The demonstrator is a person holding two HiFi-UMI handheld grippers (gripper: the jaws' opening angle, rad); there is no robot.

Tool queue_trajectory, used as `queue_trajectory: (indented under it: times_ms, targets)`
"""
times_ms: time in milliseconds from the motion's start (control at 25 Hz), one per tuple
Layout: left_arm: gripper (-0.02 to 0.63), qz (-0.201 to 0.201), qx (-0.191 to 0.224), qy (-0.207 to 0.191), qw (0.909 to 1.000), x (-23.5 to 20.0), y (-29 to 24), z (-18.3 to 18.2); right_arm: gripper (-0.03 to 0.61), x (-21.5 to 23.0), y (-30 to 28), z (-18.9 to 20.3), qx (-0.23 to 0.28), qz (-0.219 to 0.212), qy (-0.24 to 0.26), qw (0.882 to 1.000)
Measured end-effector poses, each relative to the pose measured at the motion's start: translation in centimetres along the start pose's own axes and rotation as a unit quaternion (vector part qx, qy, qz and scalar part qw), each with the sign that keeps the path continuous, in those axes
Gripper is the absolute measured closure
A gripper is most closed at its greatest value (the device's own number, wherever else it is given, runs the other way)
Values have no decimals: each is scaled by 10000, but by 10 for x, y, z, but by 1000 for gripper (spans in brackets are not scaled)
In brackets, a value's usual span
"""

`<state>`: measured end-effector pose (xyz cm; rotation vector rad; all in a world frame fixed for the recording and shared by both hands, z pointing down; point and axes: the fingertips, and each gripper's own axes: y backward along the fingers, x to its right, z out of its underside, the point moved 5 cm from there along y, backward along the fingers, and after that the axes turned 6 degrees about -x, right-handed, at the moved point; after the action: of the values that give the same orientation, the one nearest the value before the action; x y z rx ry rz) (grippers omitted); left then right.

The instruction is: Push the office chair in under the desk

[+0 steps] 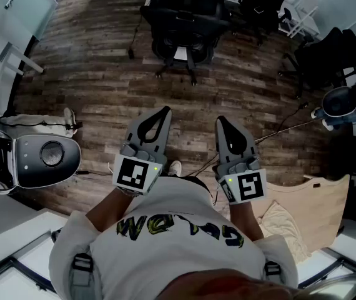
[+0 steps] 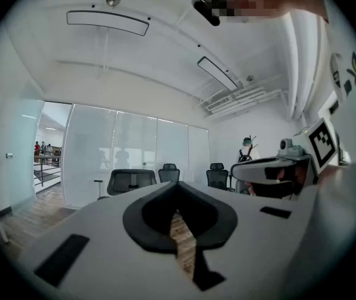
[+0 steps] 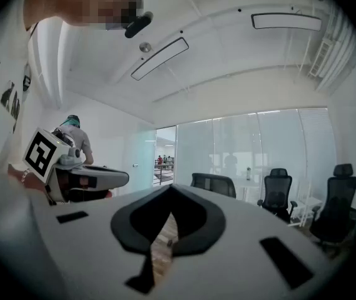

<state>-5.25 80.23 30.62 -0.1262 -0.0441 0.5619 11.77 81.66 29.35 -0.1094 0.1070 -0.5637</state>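
A black office chair stands on the wood floor at the far centre of the head view, well ahead of both grippers. My left gripper and right gripper are held side by side in front of my body, both pointing forward at the chair and apart from it. Both are shut with nothing between the jaws. The left gripper view looks over the shut left gripper at a chair back before glass walls. In the right gripper view the right gripper is shut too, and a chair back shows beyond it.
More black chairs stand at the far right and right. A white and black machine sits on the floor at my left, a white table leg beyond it. A wooden board lies right; cables cross the floor.
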Motion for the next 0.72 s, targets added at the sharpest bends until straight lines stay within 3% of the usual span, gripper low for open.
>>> queue_trajectory:
  times_ms: [320, 720]
  targets:
    - [603, -37, -31, 98, 9999, 21, -14, 2, 568, 26, 8, 8, 73, -4, -212, 9997]
    - [603, -51, -50, 95, 9999, -6, -60, 0, 568, 53, -34, 10, 51, -28, -167, 9998]
